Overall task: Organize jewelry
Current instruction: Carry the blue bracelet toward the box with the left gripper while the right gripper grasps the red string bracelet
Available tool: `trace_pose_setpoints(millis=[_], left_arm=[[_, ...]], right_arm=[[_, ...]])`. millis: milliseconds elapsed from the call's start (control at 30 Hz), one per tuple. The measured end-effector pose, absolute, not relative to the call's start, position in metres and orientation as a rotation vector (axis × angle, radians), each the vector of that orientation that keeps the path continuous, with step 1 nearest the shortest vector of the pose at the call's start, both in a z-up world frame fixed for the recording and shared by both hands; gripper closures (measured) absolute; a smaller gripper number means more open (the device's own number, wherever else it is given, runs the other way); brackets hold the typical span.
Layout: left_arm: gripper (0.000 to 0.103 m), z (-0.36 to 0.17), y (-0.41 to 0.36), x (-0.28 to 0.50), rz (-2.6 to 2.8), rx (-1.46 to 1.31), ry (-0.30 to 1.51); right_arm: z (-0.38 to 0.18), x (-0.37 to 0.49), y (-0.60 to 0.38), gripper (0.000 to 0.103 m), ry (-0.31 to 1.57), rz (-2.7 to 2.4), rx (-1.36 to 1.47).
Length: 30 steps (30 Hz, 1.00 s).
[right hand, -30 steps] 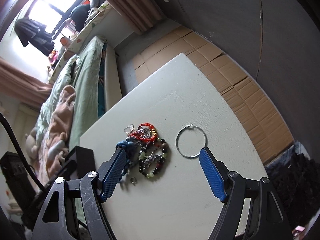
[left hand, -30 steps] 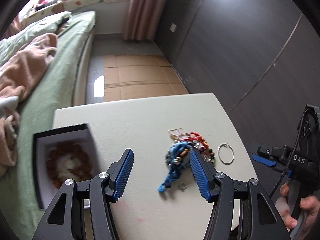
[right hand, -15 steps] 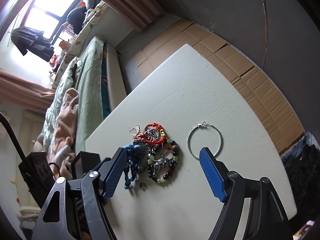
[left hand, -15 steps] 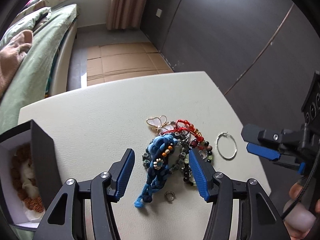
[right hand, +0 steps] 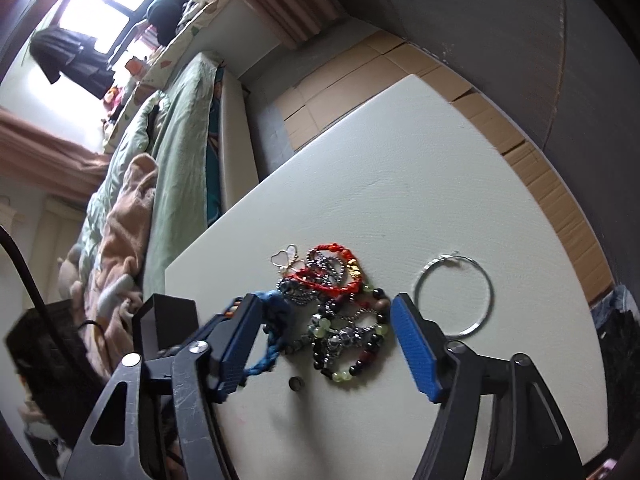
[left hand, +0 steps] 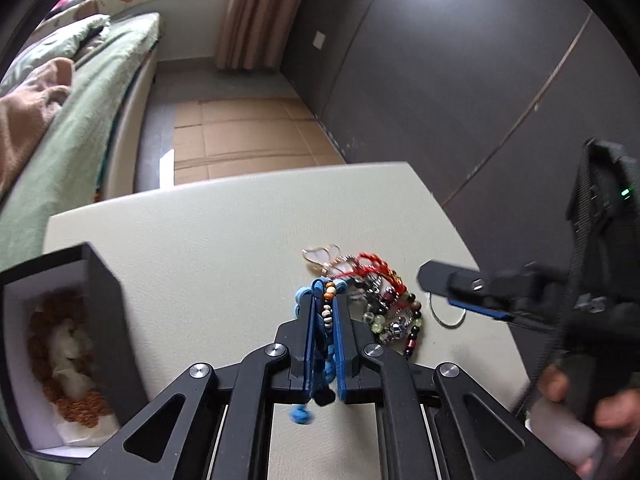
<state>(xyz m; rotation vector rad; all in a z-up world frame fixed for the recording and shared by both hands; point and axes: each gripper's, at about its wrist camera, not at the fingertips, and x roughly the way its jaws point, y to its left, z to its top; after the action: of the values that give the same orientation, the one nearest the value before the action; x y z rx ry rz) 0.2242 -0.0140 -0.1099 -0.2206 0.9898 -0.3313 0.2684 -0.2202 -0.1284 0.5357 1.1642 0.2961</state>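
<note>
Blue braided cord, strung with a few small beads, is the piece in play: the blue cord bracelet (left hand: 320,334) sits low and centre in the left wrist view, pinched between the blue pads of the left gripper (left hand: 323,310), whose jaws are pressed nearly together on it. Its long axis runs along the fingers, a knotted tail hanging out toward the bottom of the frame and its beaded end poking past the fingertips toward the pile. In the right wrist view the same cord (right hand: 276,320) shows at lower left, its far end apparently touching the tangle of beaded bracelets (right hand: 344,328) on the white table (right hand: 400,168).

Outward from there, the red cord bracelet (right hand: 332,268) and a butterfly charm (right hand: 286,258) lie at the pile's upper edge, a silver hoop (right hand: 454,294) lies apart to the right, and a tiny ring (right hand: 296,384) lies just below the heap.

The open black box (left hand: 92,320), already holding brown beads, is at the left edge of the left wrist view, so the carry probably goes leftward across the frame.

The right gripper (right hand: 332,344) hangs spread wide over the pile, holding nothing.
</note>
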Motion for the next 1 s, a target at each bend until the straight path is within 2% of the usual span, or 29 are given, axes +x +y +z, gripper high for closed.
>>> trace_pose_setpoints(millis=[100, 533, 567, 633, 667, 1000], left_arm=[[0.094, -0.102, 0.0, 0.22, -0.316, -0.257, 0.967], [0.094, -0.084, 0.041, 0.215, -0.262, -0.326, 0.915], [0.094, -0.083, 0.043, 0.214, -0.257, -0.329, 0.912], [0.094, -0.082, 0.046, 0.213, -0.254, -0.335, 0.909], [0.094, -0.082, 0.048, 0.212, -0.252, -0.338, 0.907], [0.094, -0.063, 0.066, 0.187, -0.223, -0.374, 0.851]], right_arm=[[-0.13, 0.272, -0.213, 0.046, 1.168, 0.316, 0.501], [-0.134, 0.282, -0.176, 0.048, 1.13, 0.301, 0.242], [-0.135, 0.283, -0.174, 0.053, 1.132, 0.29, 0.218], [-0.137, 0.283, -0.173, 0.079, 1.142, 0.28, 0.196], [-0.138, 0.283, -0.175, 0.099, 1.148, 0.287, 0.211], [-0.116, 0.264, -0.209, 0.1, 1.061, 0.333, 0.421]])
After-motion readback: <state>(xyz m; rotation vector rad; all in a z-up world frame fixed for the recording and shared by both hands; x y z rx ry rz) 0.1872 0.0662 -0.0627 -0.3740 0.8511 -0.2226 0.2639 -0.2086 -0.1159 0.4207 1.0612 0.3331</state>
